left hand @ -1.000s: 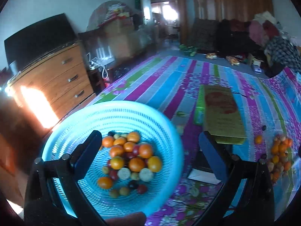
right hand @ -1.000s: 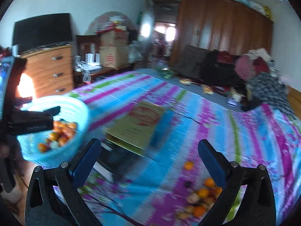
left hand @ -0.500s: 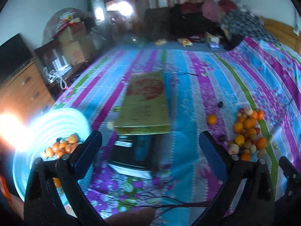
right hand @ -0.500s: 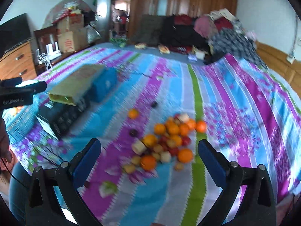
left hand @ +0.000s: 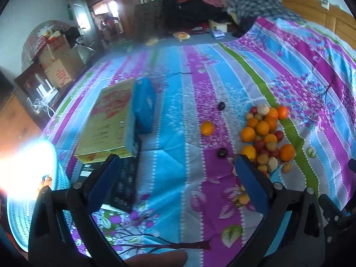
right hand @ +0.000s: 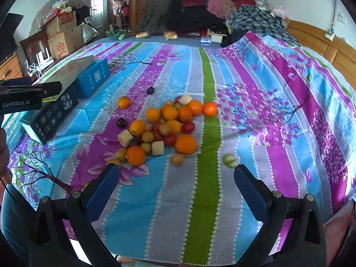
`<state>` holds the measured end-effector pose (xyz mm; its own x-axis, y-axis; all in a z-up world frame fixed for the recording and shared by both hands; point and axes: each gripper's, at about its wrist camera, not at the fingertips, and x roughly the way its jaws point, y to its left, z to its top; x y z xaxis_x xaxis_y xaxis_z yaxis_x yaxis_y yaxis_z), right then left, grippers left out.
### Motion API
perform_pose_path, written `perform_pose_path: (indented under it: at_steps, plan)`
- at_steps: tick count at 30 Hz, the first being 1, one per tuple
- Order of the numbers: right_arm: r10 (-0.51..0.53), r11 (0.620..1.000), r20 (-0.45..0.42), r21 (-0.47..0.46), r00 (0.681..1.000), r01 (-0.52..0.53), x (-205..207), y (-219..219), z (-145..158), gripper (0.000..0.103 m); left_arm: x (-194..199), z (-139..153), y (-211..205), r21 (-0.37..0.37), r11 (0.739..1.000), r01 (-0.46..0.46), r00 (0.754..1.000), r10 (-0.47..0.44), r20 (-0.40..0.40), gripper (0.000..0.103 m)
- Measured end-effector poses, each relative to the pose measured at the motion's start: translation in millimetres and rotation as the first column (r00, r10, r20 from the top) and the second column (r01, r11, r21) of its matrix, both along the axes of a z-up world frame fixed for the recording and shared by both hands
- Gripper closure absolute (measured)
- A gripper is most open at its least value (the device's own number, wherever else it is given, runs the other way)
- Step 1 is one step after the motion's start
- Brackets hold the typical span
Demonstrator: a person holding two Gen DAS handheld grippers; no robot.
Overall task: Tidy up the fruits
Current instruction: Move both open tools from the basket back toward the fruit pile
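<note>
We see the pile of fruit [right hand: 164, 129] lying on the striped bedspread [right hand: 255, 115], straight ahead of the right hand-held gripper [right hand: 175, 187] and a little to its left; the nearest orange [right hand: 135, 155] sits just beyond its left fingertip. The same pile [left hand: 265, 138] lies ahead and off to the right of the left hand-held gripper [left hand: 178, 178], whose right finger partly covers the nearest pieces. The blue basket [left hand: 20, 200] that already holds a few fruits is at the far left edge of the left wrist view, washed out by glare, so we judge the fruit goes from the right-hand pile over to the left. The pile has no real long axis; it is a loose clump, with one orange [right hand: 123, 102] and two dark plums [right hand: 150, 90] apart from it on the side toward the stacked boxes [right hand: 66, 89]. We judge the right hand-held gripper the better placed for the next pick, facing the clump squarely. Both hand-held grippers stand spread wide with nothing between their fingers, held above the bed and tilted down toward it. The left one shows in the right wrist view as a black bar at the left edge, near the boxes. A single round fruit at the near rim looks the simplest target, since its neighbours crowd the middle.
</note>
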<state>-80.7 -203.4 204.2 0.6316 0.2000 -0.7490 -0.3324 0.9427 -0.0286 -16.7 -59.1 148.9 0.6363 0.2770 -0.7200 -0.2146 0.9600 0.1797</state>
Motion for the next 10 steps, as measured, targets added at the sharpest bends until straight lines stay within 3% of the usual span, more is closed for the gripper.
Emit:
perform_pose_path:
  at_steps: [10]
  plan:
    - [-0.012,1.000,-0.017,0.019,1.000,0.012,2,-13,-6,0.000,8,-3,-24,0.009,0.999,0.041,0.999,-0.041,-0.008,0.000]
